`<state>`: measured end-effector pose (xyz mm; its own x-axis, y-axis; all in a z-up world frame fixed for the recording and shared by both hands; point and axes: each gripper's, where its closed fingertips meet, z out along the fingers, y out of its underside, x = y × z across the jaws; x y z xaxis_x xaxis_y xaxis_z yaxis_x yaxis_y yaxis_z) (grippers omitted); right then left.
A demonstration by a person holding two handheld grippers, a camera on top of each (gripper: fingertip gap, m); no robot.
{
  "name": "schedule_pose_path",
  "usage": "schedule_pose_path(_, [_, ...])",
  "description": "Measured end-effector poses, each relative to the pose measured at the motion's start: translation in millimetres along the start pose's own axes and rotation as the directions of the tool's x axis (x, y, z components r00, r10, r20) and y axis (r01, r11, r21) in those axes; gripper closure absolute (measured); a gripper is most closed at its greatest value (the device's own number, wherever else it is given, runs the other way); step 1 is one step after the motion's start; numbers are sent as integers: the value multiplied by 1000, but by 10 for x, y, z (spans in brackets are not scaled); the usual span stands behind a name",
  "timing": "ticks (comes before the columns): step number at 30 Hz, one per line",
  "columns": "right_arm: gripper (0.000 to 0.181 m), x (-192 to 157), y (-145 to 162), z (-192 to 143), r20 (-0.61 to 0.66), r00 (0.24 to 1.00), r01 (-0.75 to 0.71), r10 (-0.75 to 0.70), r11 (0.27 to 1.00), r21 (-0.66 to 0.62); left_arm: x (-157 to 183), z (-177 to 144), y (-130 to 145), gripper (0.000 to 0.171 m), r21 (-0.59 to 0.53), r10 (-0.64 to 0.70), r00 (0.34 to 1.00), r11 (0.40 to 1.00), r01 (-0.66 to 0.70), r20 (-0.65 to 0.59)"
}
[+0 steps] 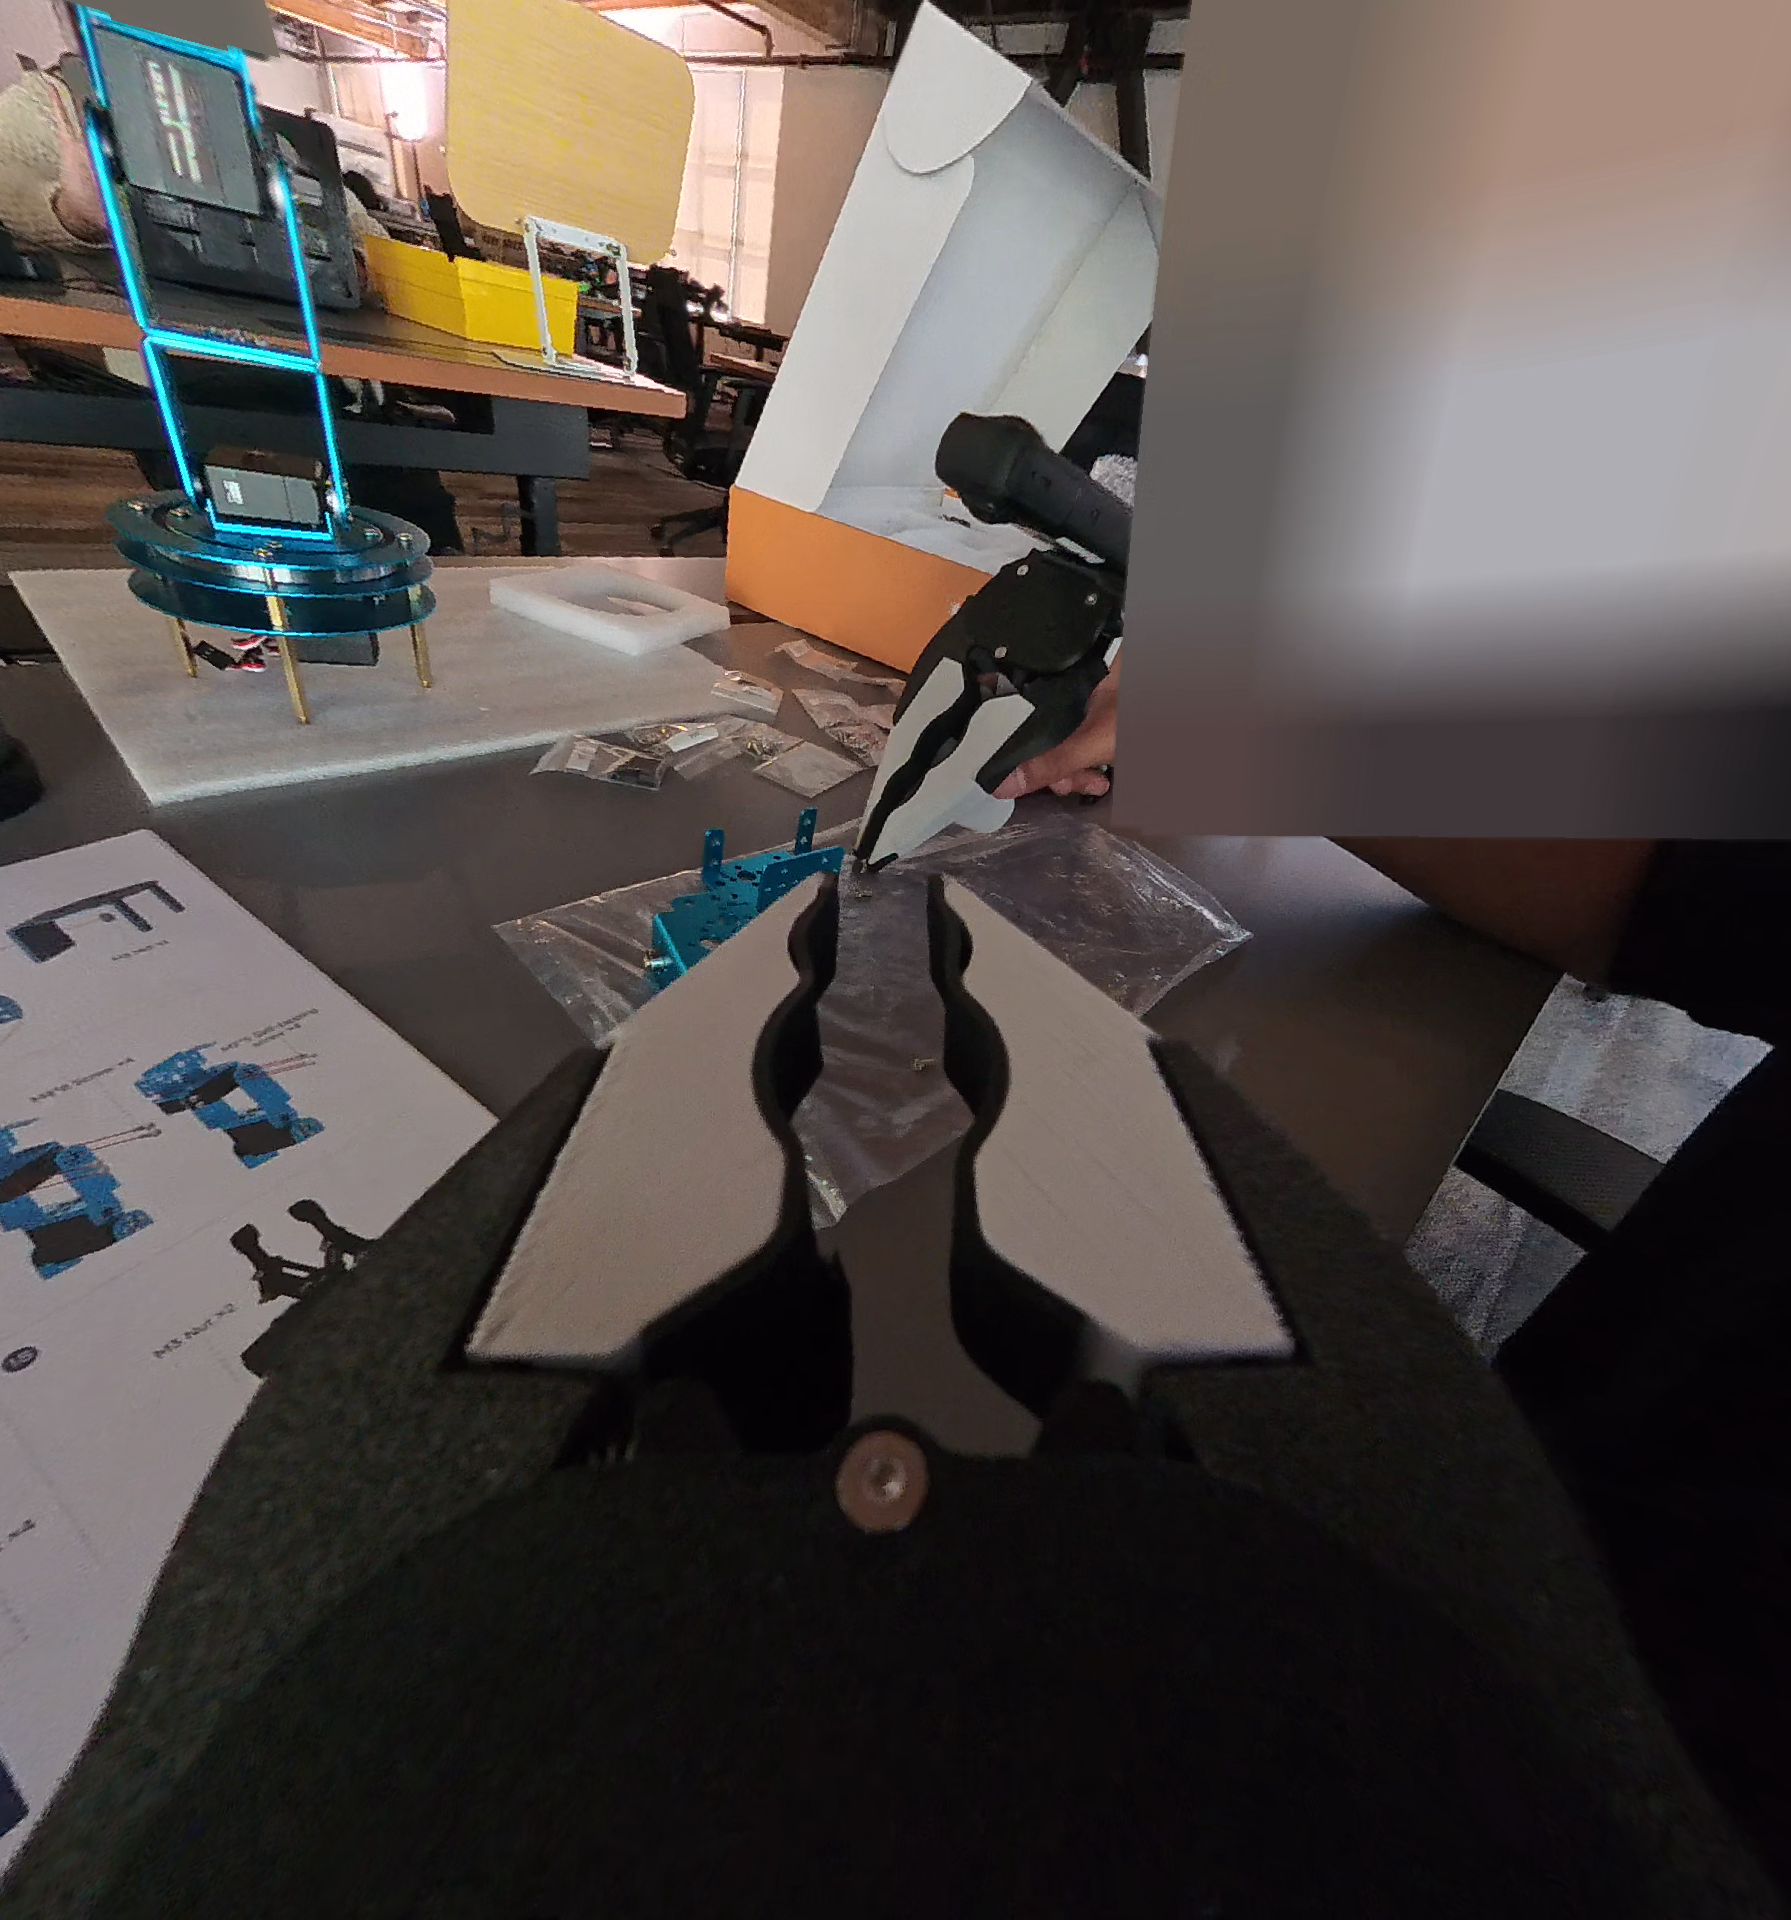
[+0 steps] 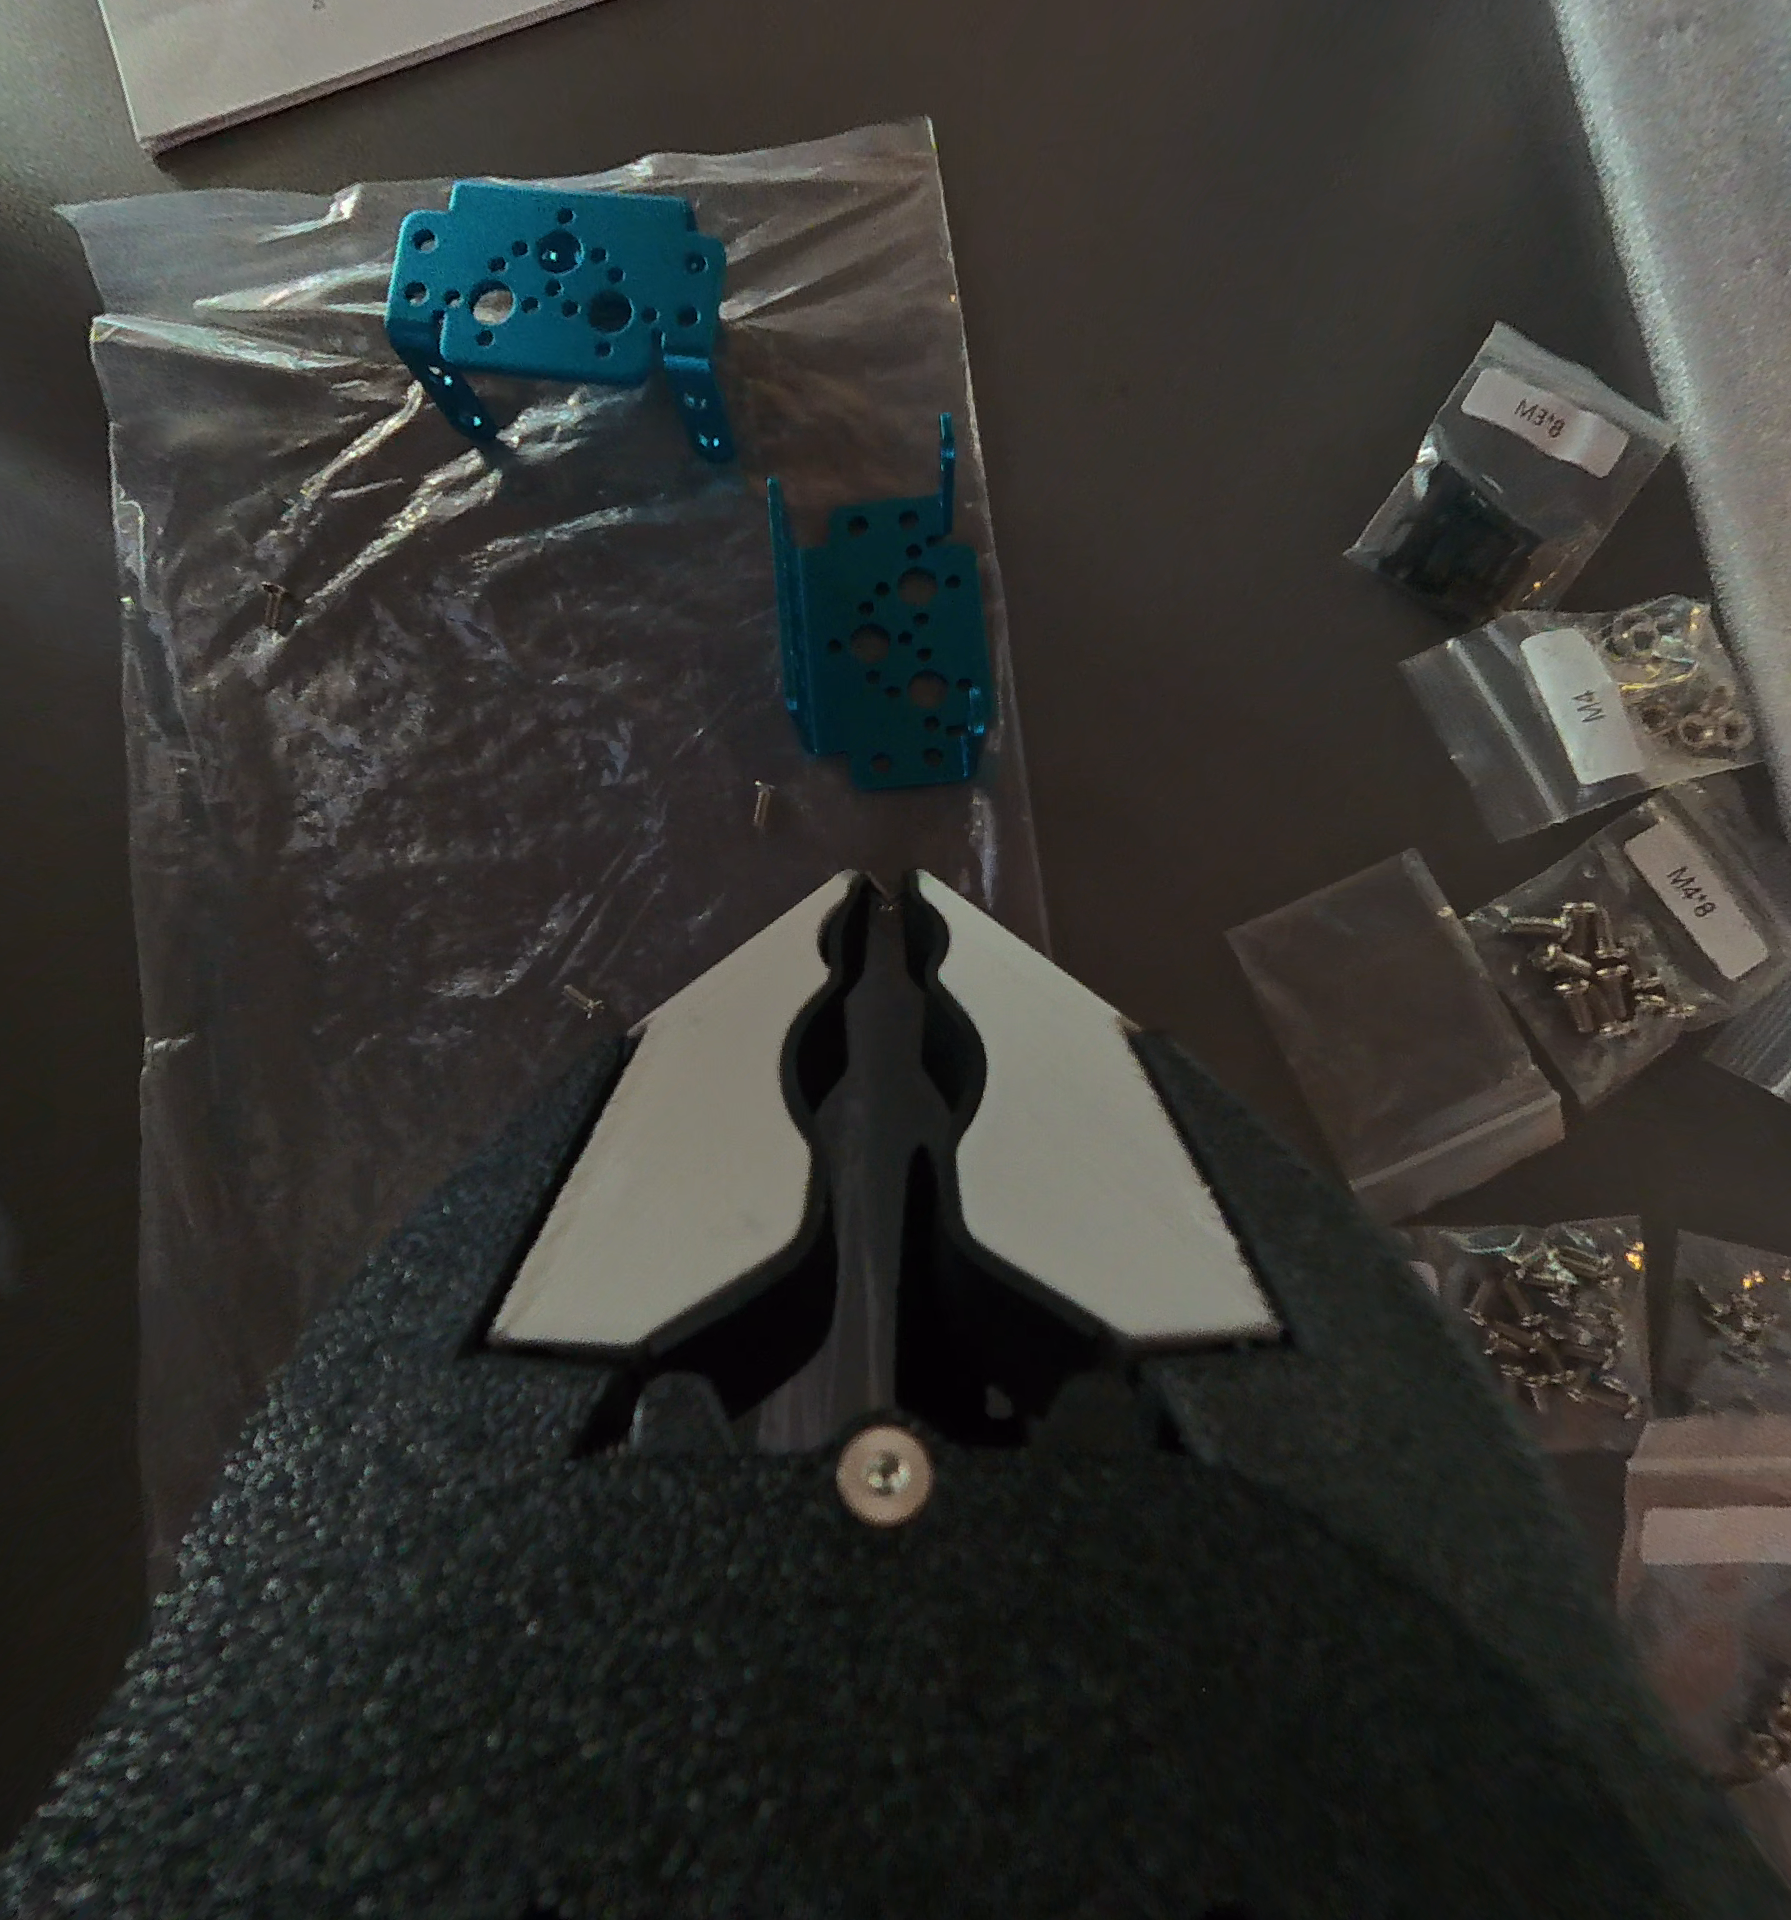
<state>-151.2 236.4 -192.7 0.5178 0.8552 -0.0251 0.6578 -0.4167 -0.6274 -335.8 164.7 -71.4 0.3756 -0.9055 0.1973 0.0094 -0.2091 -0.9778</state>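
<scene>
My right gripper (image 2: 883,885) points down at a clear plastic bag (image 2: 455,727) lying flat on the dark table. Its fingertips are closed on a small screw (image 2: 883,896). The left wrist view shows this gripper (image 1: 873,858) with its tips on the bag (image 1: 1078,914). Two blue perforated metal brackets (image 2: 558,281) (image 2: 886,665) lie on the bag just beyond it. Loose screws (image 2: 763,802) (image 2: 584,1000) lie nearby. My left gripper (image 1: 880,888) is open and empty. It hovers over the bag, beside a blue bracket (image 1: 735,894).
Small zip bags of screws and nuts (image 2: 1597,966) lie to the right. A printed instruction sheet (image 1: 91,1143) lies at the left. An orange and white open box (image 1: 870,582), a foam sheet (image 1: 351,707) and a blue acrylic stand (image 1: 247,416) stand behind. My right fingertips sit around 25 cm from my left ones.
</scene>
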Motion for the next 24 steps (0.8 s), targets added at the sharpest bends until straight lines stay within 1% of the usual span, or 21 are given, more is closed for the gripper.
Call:
schedule_pose_path(4, [178,25,-13,-98,-34,999,37,-37,999,7,30,28,23,155,-8,15,1000,1000,-15,7])
schedule_pose_path(6, [178,-46,9,-211,-10,998,55,-55,999,-4,39,46,39,155,-11,9,1000,1000,-9,5])
schedule_pose_path(8, [178,-171,163,-339,41,996,84,-81,994,-70,53,64,50,155,-14,4,1000,1000,-4,0])
schedule_pose_path(10, [178,-433,425,-439,180,980,110,-82,982,-153,66,80,58,155,-17,6,1000,1000,-6,-2])
schedule_pose_path(12, [178,-509,591,-446,198,974,147,-113,975,-167,77,101,66,155,-22,10,1000,1000,-10,-4])
schedule_pose_path(13, [178,-532,575,-451,204,973,140,-111,981,-132,83,113,70,155,-24,11,1000,1000,-11,-7])
schedule_pose_path(16, [177,-531,615,-476,208,973,133,-100,980,-149,113,150,76,155,-30,11,1000,999,-11,-20])
schedule_pose_path(17, [169,-501,600,-481,187,976,139,-110,979,-150,123,159,77,155,-31,13,1000,999,-14,-22])
schedule_pose_path(18, [167,-490,551,-489,175,977,144,-120,981,-130,133,163,81,155,-32,17,1000,999,-17,-23])
schedule_pose_path(20, [167,-535,376,-494,178,975,141,-130,989,-53,142,165,83,155,-31,23,1000,999,-24,-21])
schedule_pose_path(22, [168,-579,206,-404,156,973,170,-170,985,13,142,158,83,155,-28,23,1000,999,-23,-19])
schedule_pose_path(24, [168,-611,167,-259,143,968,205,-204,979,7,135,146,85,155,-27,18,1000,999,-19,-19])
